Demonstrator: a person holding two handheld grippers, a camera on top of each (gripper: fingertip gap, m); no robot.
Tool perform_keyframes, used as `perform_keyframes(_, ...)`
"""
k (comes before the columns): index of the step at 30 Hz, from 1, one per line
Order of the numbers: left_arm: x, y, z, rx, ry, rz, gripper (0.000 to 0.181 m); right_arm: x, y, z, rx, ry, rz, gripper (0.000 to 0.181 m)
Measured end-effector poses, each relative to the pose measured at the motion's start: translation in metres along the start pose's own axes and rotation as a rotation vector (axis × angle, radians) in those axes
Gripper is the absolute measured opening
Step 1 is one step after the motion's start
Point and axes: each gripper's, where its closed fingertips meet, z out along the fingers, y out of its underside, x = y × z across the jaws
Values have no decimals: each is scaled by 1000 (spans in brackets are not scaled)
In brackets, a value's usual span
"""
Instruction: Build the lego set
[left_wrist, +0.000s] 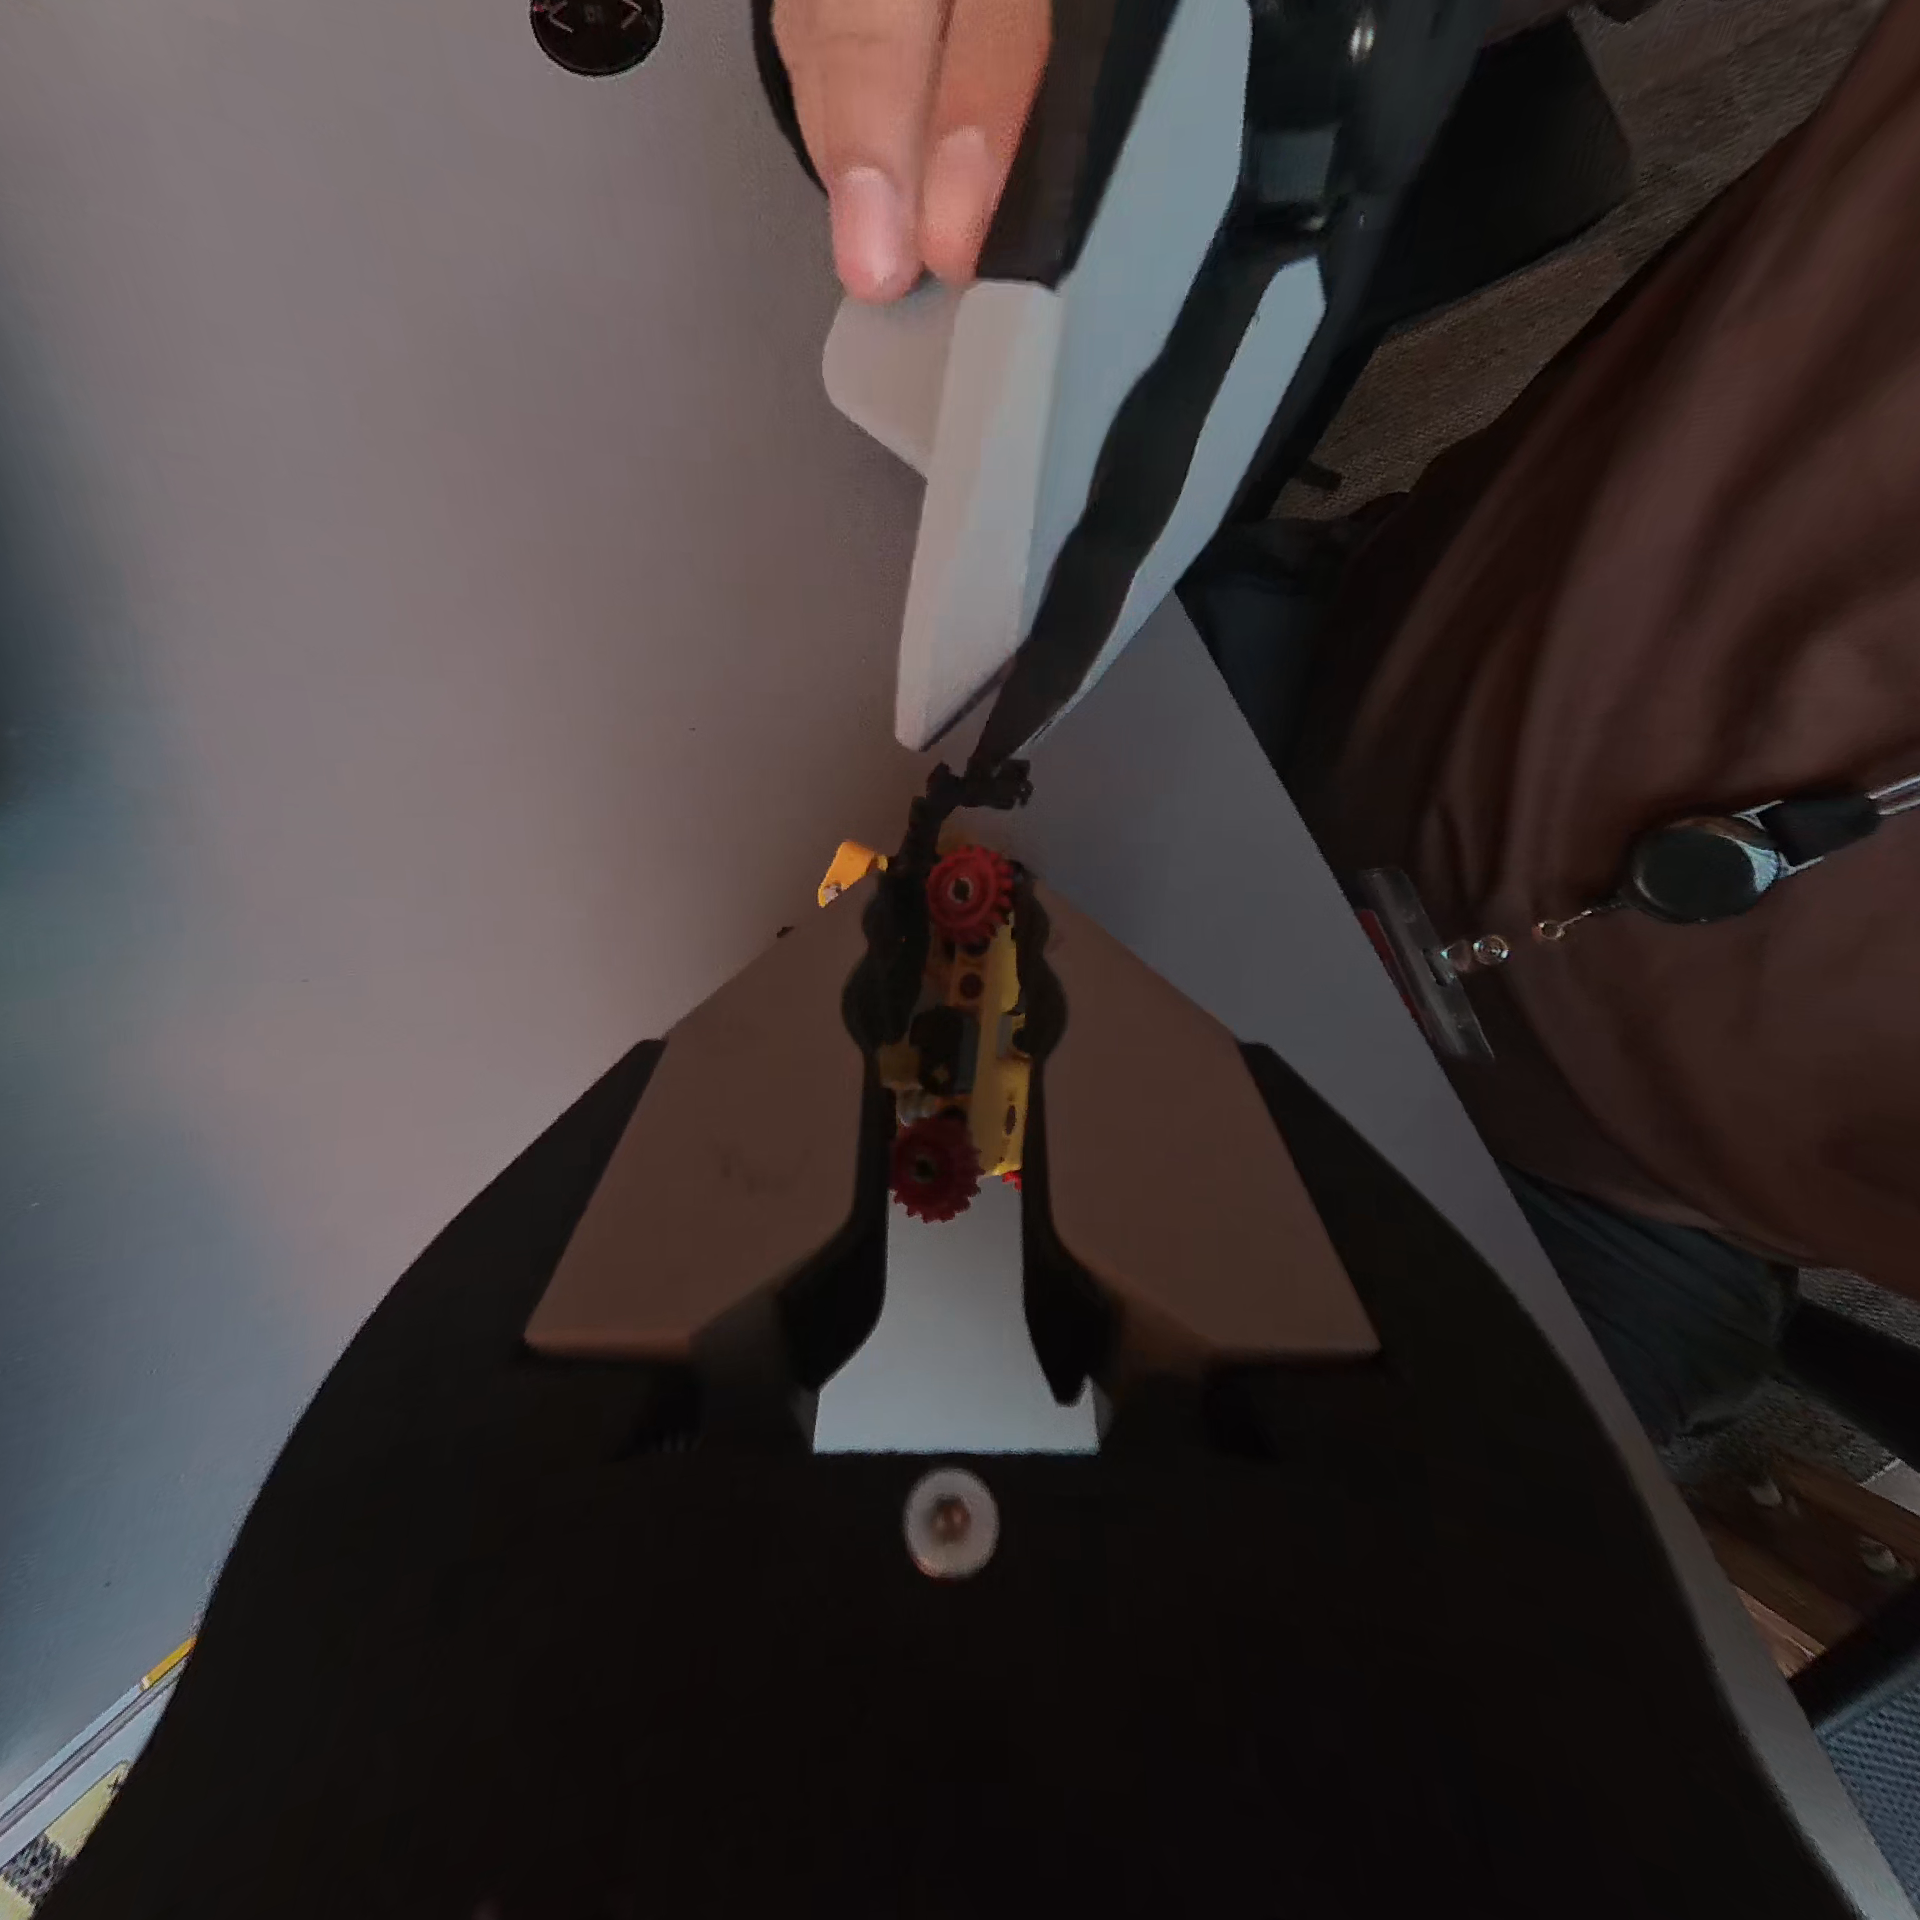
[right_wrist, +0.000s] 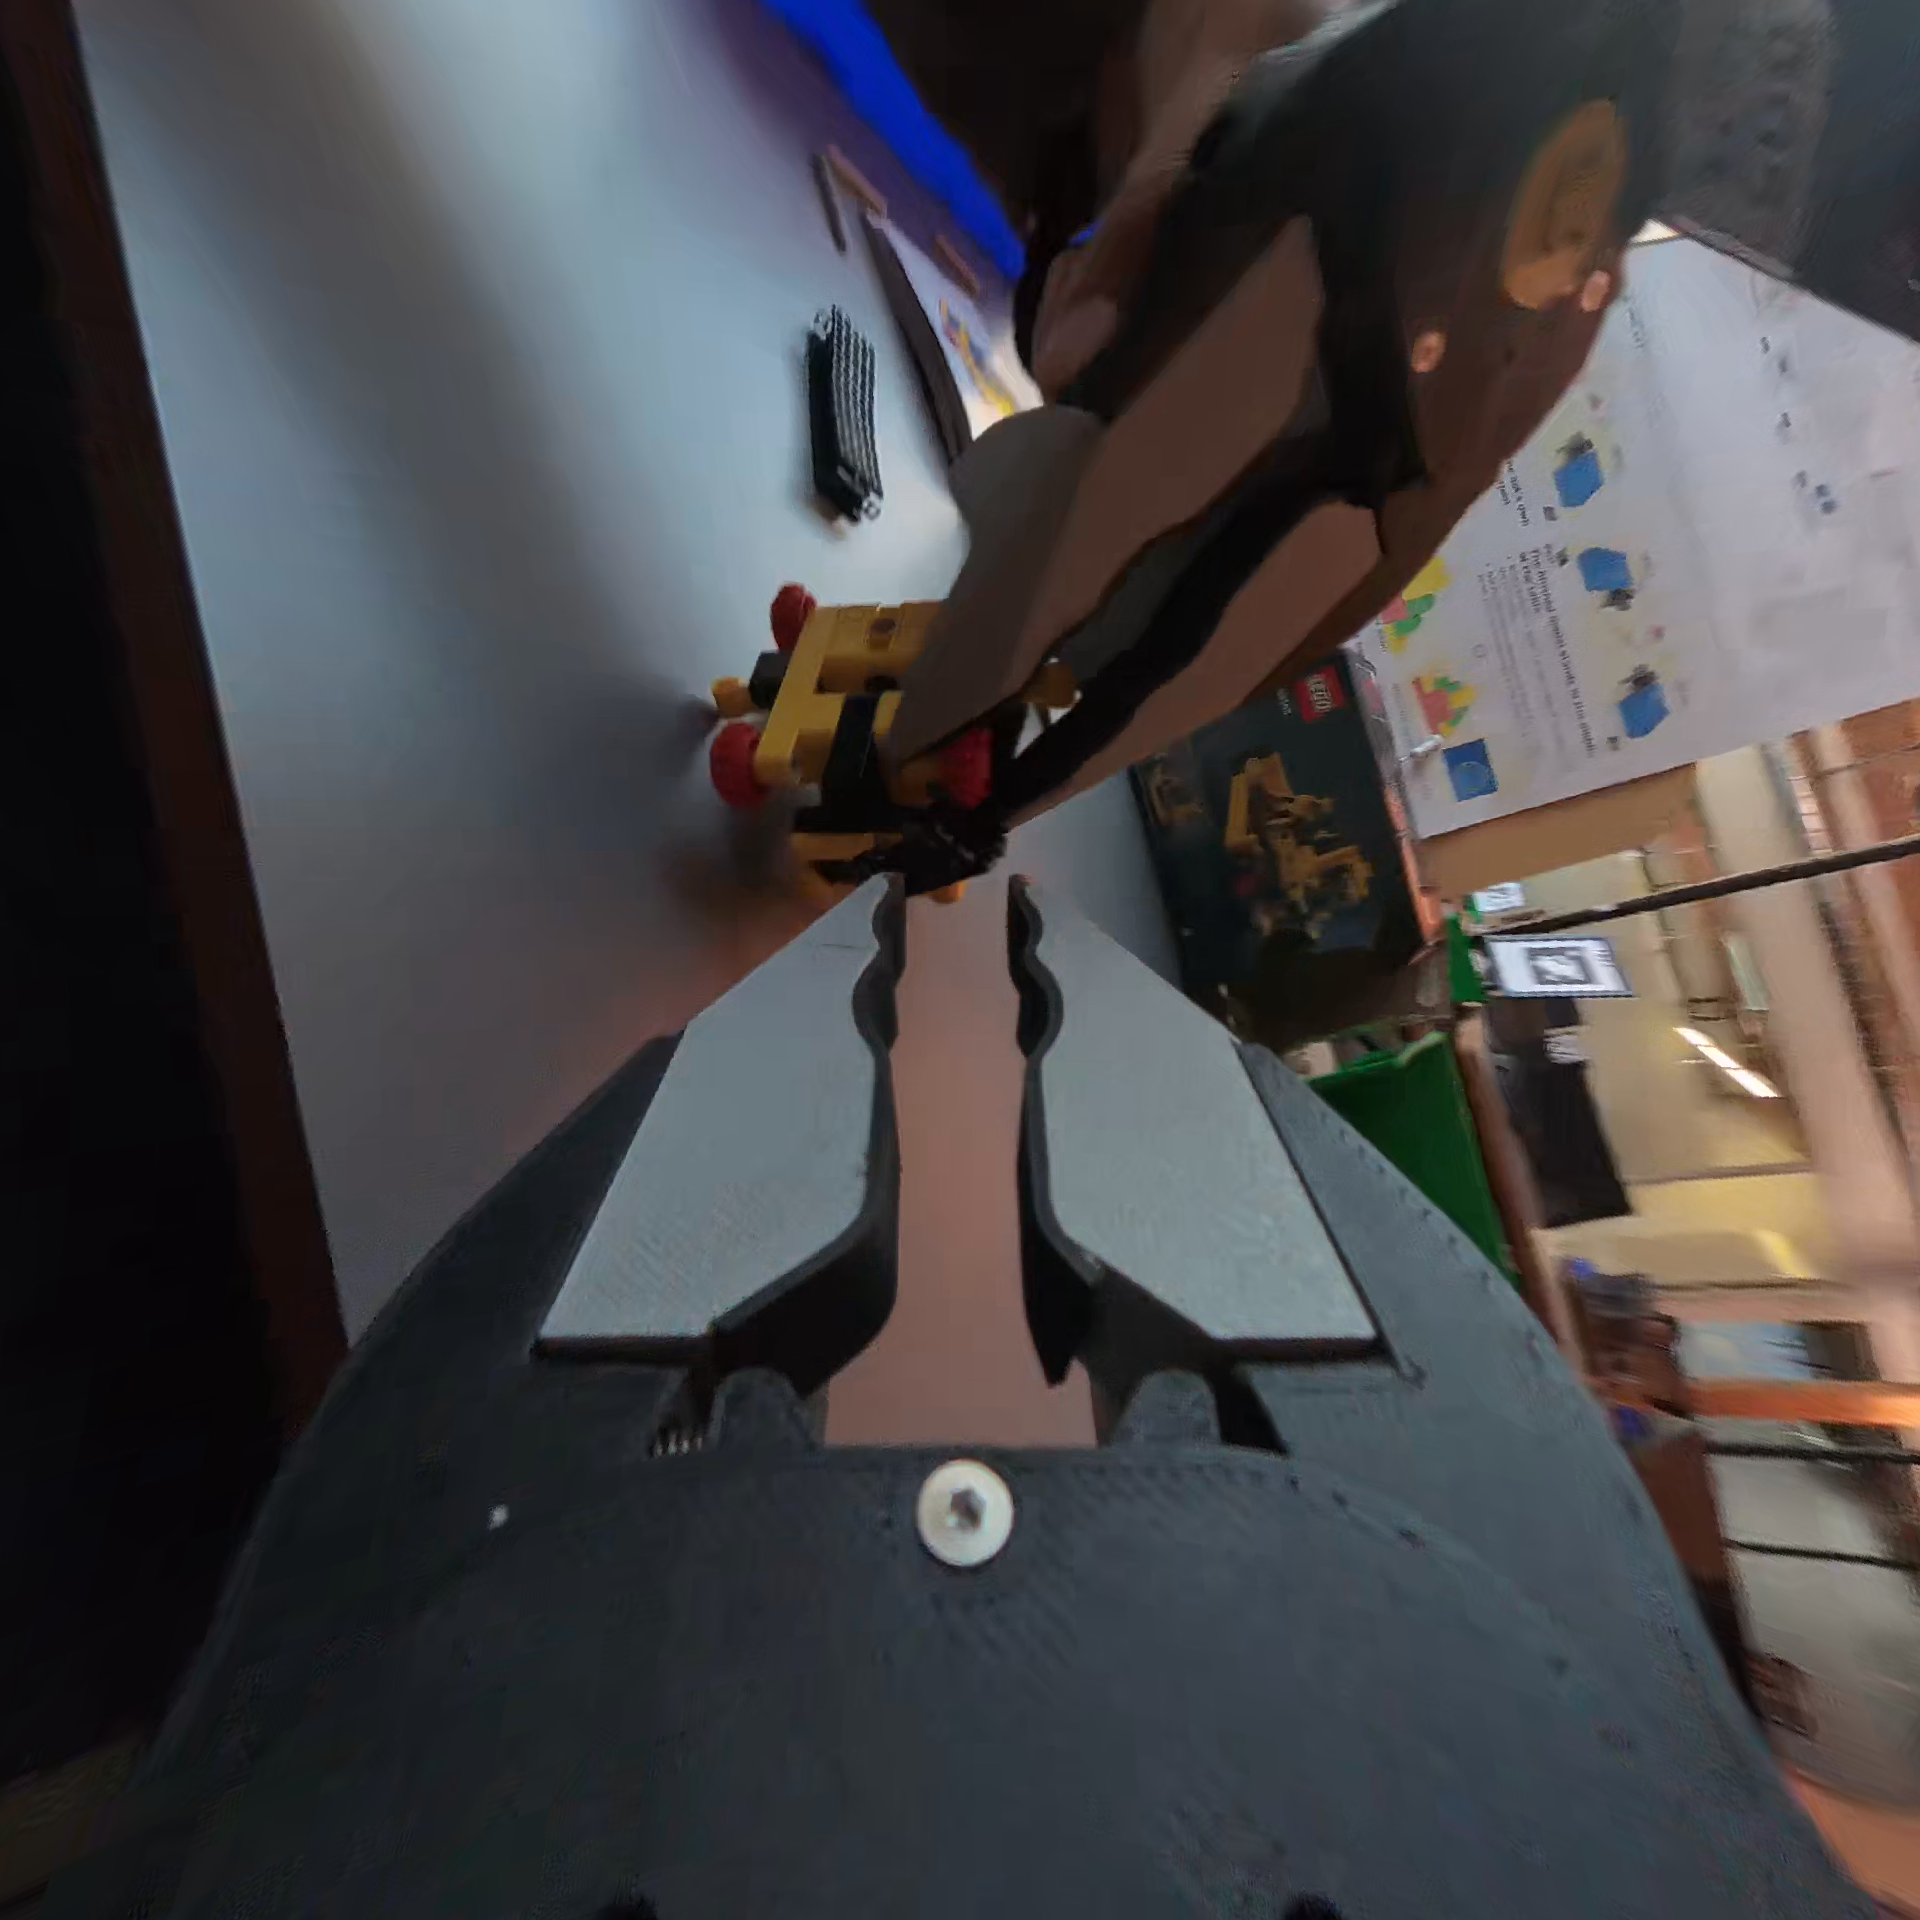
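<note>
Closest in, my left gripper (left_wrist: 951, 914) is clamped on the yellow lego chassis (left_wrist: 961, 1023), which sits lengthwise between the fingers. One red gear (left_wrist: 935, 1169) is at the near end of it, a second red gear (left_wrist: 968, 891) out at my fingertips. Black track chain (left_wrist: 940, 821) runs along the left flank of the chassis and bunches just beyond the far gear. A small yellow piece (left_wrist: 847, 871) pokes out just left of my tips; I can't tell whether it belongs to the model.

Just past that, my right gripper (left_wrist: 971, 743) comes down tip-first onto the bunched chain, with a hand (left_wrist: 899, 135) on its body further off.

Over in the right wrist view, my right gripper (right_wrist: 951, 888) has its fingers spread with a clear gap between them. The chain (right_wrist: 940, 836) lies just ahead of the tips, and whether they touch it I can't tell through the blur. Directly beyond, the chassis (right_wrist: 831, 686) sits in the left gripper (right_wrist: 935, 748) above the grey counter (right_wrist: 468, 623).

Further along the counter, left of my line, a second black track (right_wrist: 844, 426) lies flat, well apart from the model. Off to the right, further back, stands the dark lego box (right_wrist: 1278, 821).
</note>
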Motion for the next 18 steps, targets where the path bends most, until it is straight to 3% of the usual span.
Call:
perform_keyframes(6,0,-1,1,2,5,-5,18,-2,15,12,-83,56,-130,36)
perform_keyframes(10,1,-1,1,-5,15,-3,18,2,15,12,-92,108,-228,38)
perform_keyframes(18,1,-1,2,3,26,-12,18,-5,-1,12,-54,185,-359,23)
